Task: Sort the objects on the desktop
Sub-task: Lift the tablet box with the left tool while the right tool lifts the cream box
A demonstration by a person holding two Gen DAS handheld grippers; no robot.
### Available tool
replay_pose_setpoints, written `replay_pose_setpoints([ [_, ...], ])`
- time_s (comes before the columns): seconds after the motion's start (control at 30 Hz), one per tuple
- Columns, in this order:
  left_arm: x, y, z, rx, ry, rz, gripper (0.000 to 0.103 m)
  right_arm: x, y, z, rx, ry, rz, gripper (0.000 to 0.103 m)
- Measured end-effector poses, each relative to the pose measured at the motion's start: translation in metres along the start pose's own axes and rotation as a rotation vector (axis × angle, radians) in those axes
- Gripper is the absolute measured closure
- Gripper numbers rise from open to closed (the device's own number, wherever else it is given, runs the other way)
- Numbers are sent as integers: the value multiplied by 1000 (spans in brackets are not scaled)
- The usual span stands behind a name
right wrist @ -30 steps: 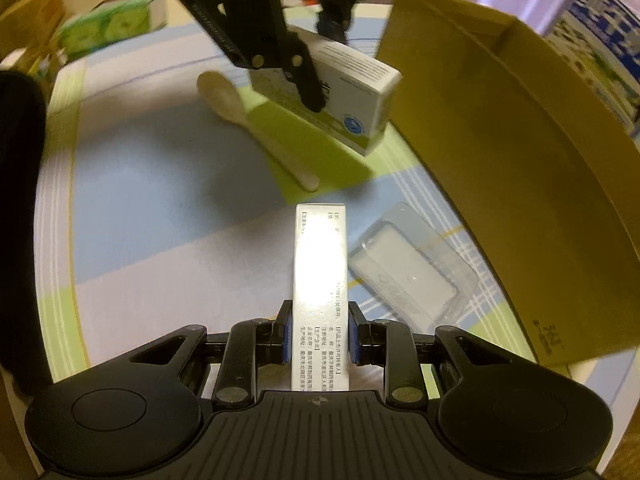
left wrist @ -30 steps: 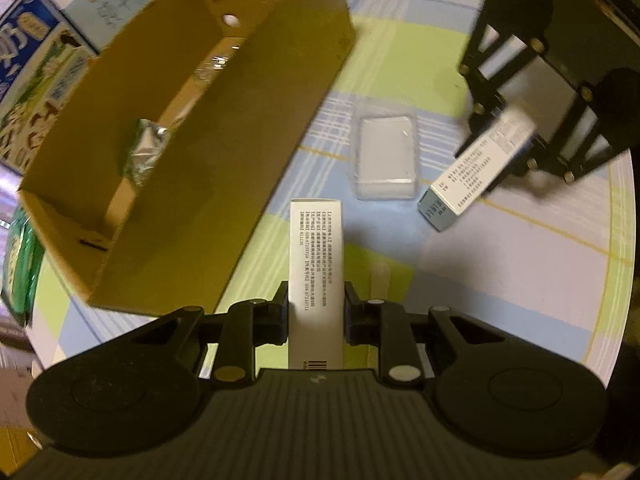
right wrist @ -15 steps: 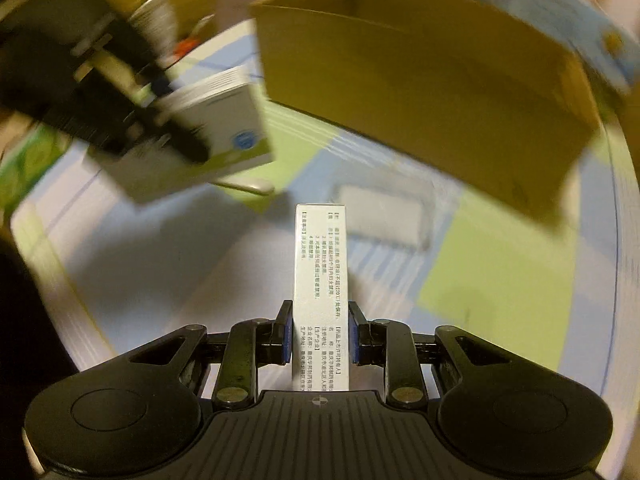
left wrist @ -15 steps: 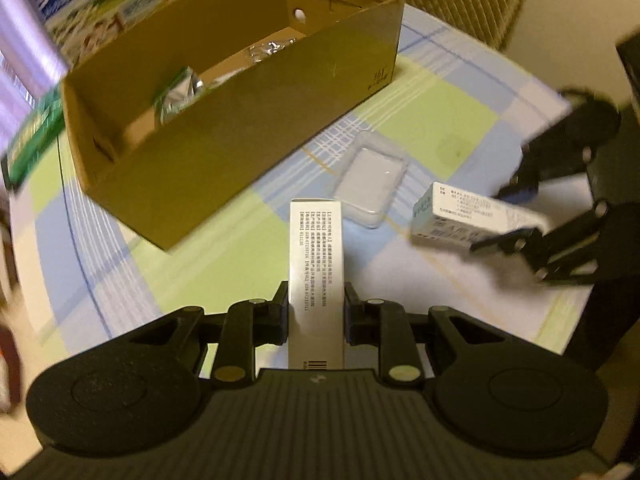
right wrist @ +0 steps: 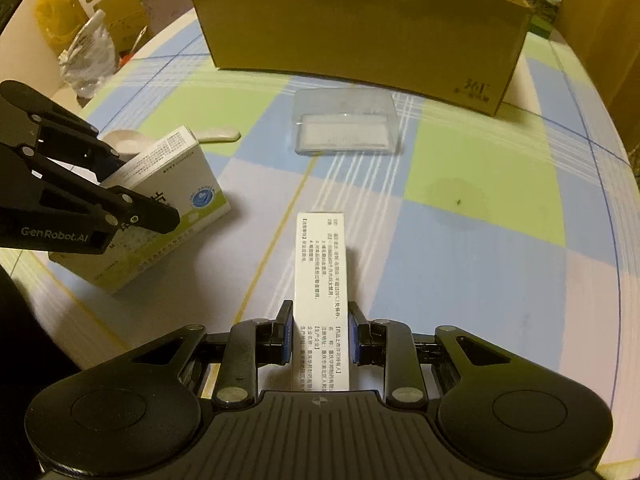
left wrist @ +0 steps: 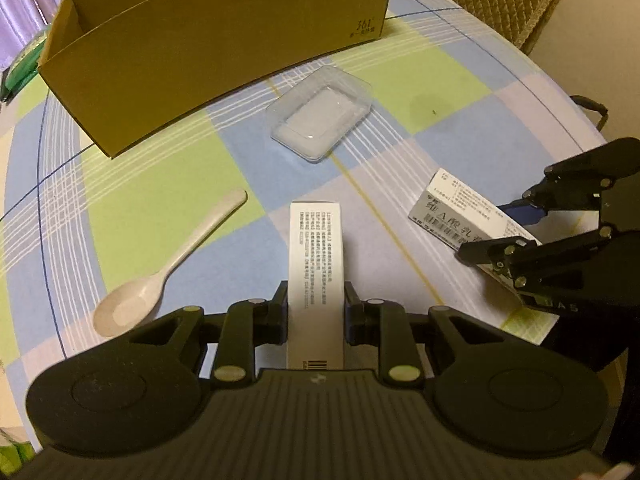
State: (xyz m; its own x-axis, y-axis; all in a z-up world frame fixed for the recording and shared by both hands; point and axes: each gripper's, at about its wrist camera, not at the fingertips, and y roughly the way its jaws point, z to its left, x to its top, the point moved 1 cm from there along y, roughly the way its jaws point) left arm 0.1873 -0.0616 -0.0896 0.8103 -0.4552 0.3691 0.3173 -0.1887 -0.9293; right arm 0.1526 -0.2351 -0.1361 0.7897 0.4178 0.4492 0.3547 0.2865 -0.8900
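My left gripper [left wrist: 316, 308] is shut on a white medicine box [left wrist: 316, 264] with a green and blue logo [right wrist: 176, 168]. It is held low over the checked tablecloth, and I cannot tell if it touches. My right gripper [right wrist: 320, 324] is shut on a narrower white printed box [right wrist: 320, 256], which also shows at the right of the left wrist view [left wrist: 460, 212]. The two grippers sit side by side, left gripper [right wrist: 144, 186] and right gripper [left wrist: 496, 226]. Beyond them lie a clear plastic case [left wrist: 320, 118] and a pale spoon [left wrist: 168, 272]. An open cardboard box [left wrist: 200, 60] stands behind.
The round table's edge [left wrist: 560, 92] curves close on the right. Bags and packets [right wrist: 92, 48] crowd the far left beyond the table. A green packet [left wrist: 24, 60] lies left of the cardboard box [right wrist: 360, 28]. The plastic case [right wrist: 344, 124] sits just in front of its wall.
Both grippers have drawn back from the cardboard box and come down toward the near part of the table, each still holding its box. They now sit closer together.
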Motion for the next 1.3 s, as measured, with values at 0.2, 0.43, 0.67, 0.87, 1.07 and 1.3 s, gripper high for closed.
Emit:
replay_pose_setpoints([
  [0.2, -7, 6, -8, 20, -3, 8, 82, -8, 2, 2, -18, -6, -24, 80],
  [0.43, -19, 9, -9, 24, -12, 13, 82, -18, 0, -2, -23, 20, -43, 80],
  [0.67, -18, 2, -7, 12, -23, 0, 83, -15, -9, -7, -30, 43, -85, 80],
  [0.87, -6, -12, -1, 29, -21, -29, 83, -5, -25, -10, -38, 52, -132, 80],
  [1.07, 1, -20, -4, 25, -14, -49, 83, -2, -33, -14, -35, 73, -155, 80],
  [1.3, 13, -27, -3, 36, -1, -69, 83, 13, -50, -21, -42, 80, -198, 80],
])
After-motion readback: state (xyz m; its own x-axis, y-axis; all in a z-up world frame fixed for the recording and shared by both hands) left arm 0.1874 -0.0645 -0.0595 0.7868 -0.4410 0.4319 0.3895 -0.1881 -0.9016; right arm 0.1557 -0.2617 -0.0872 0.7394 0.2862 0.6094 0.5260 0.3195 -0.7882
